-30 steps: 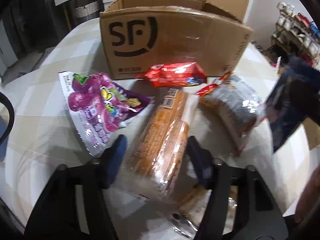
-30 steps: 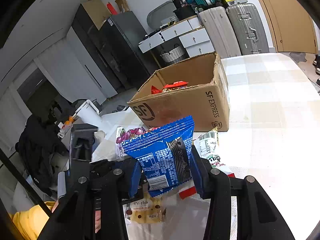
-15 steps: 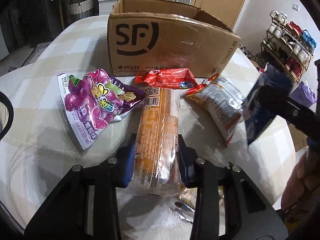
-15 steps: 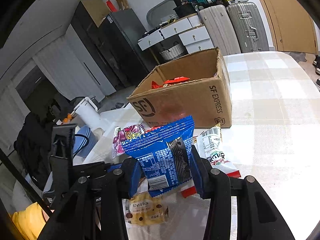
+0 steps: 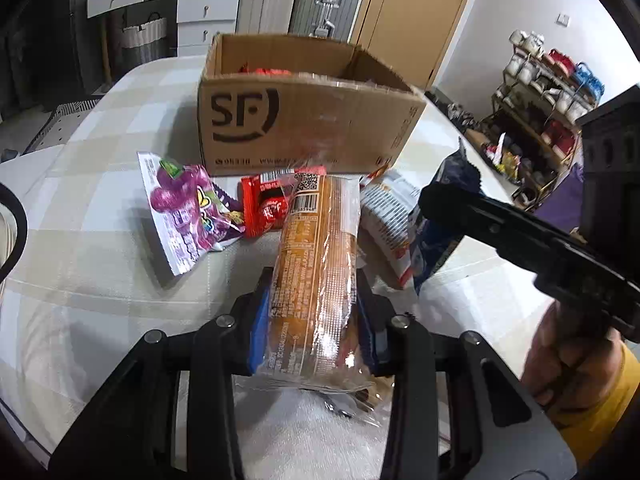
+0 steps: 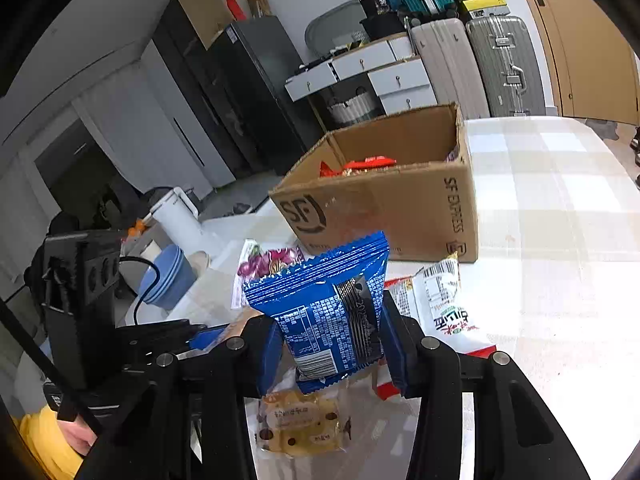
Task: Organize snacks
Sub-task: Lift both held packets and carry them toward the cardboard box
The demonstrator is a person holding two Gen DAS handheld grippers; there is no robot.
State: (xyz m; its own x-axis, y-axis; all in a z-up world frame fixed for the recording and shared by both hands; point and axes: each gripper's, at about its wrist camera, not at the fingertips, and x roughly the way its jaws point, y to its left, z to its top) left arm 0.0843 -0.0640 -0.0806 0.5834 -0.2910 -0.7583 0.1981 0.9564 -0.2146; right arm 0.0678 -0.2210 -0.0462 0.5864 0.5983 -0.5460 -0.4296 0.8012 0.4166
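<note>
My left gripper (image 5: pixel 314 300) is shut on a long orange snack packet (image 5: pixel 316 248) and holds it a little above the checked table (image 5: pixel 100 248), pointing at the open cardboard box (image 5: pixel 304 128). A purple packet (image 5: pixel 184 204), a red packet (image 5: pixel 262 210) and a white-and-red packet (image 5: pixel 386 216) lie in front of the box. My right gripper (image 6: pixel 330 344) is shut on a blue packet (image 6: pixel 332 312), held upright beside the left one. Red packets (image 6: pixel 360 164) lie inside the box (image 6: pixel 400 208). A small yellow packet (image 6: pixel 300 424) lies below the right gripper.
Blue bowls (image 6: pixel 168 276) and a white kettle (image 6: pixel 180 220) stand at the table's left edge. A hand in a yellow sleeve (image 5: pixel 576 364) holds the right gripper's handle. Suitcases (image 5: pixel 320 4), drawers and a shoe rack (image 5: pixel 552 92) stand beyond the table.
The left gripper's jaws closed on the orange packet and lifted it off the table, tilting up toward the box. The right gripper kept still with the blue packet.
</note>
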